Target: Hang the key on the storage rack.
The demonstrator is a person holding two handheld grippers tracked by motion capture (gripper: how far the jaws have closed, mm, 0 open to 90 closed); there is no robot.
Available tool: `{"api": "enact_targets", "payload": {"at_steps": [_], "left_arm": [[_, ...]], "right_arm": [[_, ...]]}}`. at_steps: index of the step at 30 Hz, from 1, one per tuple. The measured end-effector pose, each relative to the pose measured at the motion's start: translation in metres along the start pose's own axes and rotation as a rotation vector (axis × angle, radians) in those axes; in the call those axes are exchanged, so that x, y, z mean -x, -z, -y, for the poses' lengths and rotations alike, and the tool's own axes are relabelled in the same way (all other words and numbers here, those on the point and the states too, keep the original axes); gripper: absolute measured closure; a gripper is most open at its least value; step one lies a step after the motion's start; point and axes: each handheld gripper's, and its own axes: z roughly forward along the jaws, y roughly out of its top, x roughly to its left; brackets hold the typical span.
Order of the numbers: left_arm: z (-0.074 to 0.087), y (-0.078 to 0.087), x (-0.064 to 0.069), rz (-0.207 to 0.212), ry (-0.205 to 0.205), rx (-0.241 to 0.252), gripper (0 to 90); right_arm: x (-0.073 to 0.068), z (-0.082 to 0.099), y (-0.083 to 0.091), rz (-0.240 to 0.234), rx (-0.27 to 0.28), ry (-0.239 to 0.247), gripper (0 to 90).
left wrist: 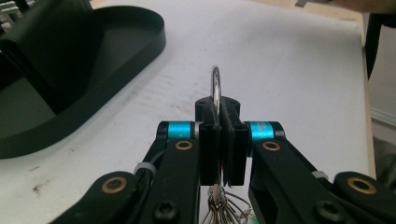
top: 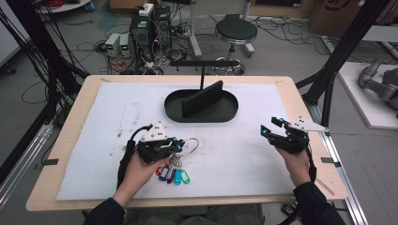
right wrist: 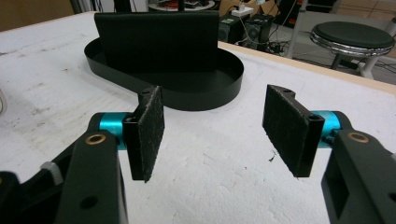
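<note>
White mat (top: 117,140), left gripper (left wrist: 220,140) clamped on key ring (left wrist: 215,84), coloured tags (top: 172,174) seen from above, right gripper (right wrist: 212,130) apart.

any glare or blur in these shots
Left gripper view: the metal ring in the shut left claw catches a bright glint, and the black tray is soft. Right gripper view: pads sharp, stool hazy. High view: even light.
</note>
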Motion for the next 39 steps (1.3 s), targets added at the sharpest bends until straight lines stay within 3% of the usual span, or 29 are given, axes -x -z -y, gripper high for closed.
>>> {"api": "enact_targets", "payload": {"at_steps": [15,32,39], "left_arm": [[-0.029,0.030,-0.018,-0.101,-0.014,0.109,86.4],[-0.069,0.039,-0.059,-0.243,0.013,0.187,86.5],[-0.079,0.037,-0.075,-0.272,0.028,0.219,86.5]], "right_arm": [[0.001,0.000,-0.002,0.005,-0.003,-0.002,39.6],[0.002,0.000,-0.002,0.000,-0.008,-0.014,39.6],[0.003,0.000,-0.002,0.000,-0.005,-0.013,39.6]]}}
